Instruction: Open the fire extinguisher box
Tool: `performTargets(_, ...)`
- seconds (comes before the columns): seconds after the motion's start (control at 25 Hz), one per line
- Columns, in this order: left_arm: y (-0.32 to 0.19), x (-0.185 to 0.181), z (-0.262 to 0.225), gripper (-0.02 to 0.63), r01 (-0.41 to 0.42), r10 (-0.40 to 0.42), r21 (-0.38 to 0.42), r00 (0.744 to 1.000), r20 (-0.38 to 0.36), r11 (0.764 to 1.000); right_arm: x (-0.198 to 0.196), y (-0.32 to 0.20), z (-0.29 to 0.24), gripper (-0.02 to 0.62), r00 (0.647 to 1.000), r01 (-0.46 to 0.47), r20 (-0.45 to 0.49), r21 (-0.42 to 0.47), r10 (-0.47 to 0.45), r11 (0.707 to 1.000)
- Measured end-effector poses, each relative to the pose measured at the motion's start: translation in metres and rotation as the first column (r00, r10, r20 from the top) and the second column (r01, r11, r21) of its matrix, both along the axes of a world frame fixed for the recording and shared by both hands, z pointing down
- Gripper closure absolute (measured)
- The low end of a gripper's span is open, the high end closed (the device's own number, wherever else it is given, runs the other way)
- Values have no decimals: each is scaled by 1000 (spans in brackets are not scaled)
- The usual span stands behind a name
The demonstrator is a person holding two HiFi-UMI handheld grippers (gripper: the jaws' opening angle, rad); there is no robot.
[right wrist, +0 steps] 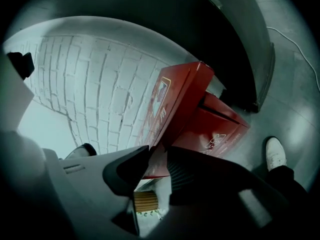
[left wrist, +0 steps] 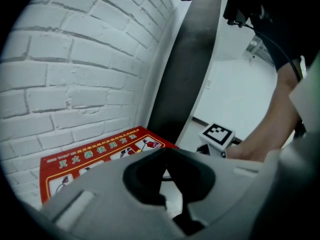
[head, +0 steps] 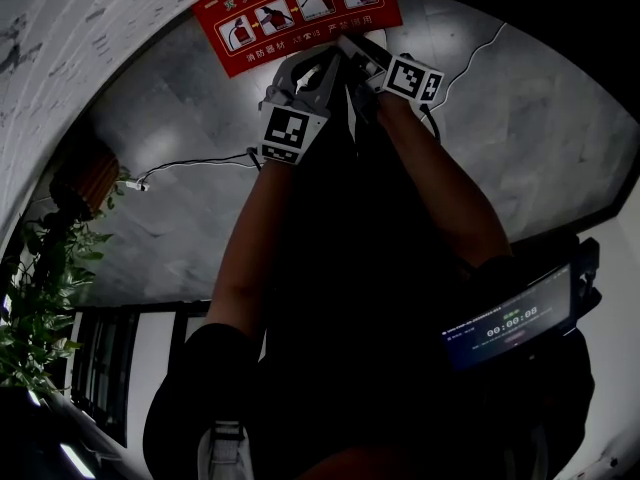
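Note:
The fire extinguisher box (right wrist: 215, 129) is red and stands on the grey floor against a white brick wall. Its lid (right wrist: 172, 104), printed with instruction pictures, is lifted away from the body. The lid's lower edge sits between the pads of my right gripper (right wrist: 154, 161), which is shut on it. In the head view the lid (head: 300, 8) lies at the top, with the right gripper (head: 350, 46) and the left gripper (head: 325, 58) side by side at its near edge. My left gripper (left wrist: 165, 153) has its fingertips together and holds nothing; the lid (left wrist: 95, 156) lies just beyond it.
A white brick wall (left wrist: 75, 59) backs the box, with a dark pillar (left wrist: 190, 59) beside it. A cable (head: 190, 163) runs over the floor. A leafy plant (head: 40, 298) stands at the left. A screen with a timer (head: 510, 323) hangs at the person's right side. A white shoe (right wrist: 276, 151) is nearby.

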State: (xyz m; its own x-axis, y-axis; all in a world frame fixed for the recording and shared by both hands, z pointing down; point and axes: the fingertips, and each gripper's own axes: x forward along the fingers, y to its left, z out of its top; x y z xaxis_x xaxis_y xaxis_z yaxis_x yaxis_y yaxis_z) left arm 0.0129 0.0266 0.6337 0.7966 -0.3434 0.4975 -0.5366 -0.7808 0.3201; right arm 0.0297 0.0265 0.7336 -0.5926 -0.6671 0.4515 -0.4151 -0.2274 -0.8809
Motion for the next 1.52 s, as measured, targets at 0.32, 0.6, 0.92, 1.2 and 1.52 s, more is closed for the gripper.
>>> performTargets(0.32,-13,-12,-18,604,33,-33,91,999,3,995,-3,-17,-51,488,1000,12,26,109,-15,994)
performTargets(0.6,-37,-22,-53,604,90,-86,104,995,-45,990,-4,-39,-81,492,997,76,-21,225,-73,971)
performTargets(0.92,-56,-23,-64,604,102,-95,136,994,-56,985,-4,-73,-111,517,998,61,-22,307,-57,950)
performTargets(1.2,-60,-25,-66,604,104,-97,148,994,-54,983,-7,-119,-145,538,997,-10,77,424,-26,906)
performTargets(1.52,-96,-34,-67,604,135,-129,175,991,-46,975,-3,-158,-159,545,995,-49,100,457,3,888)
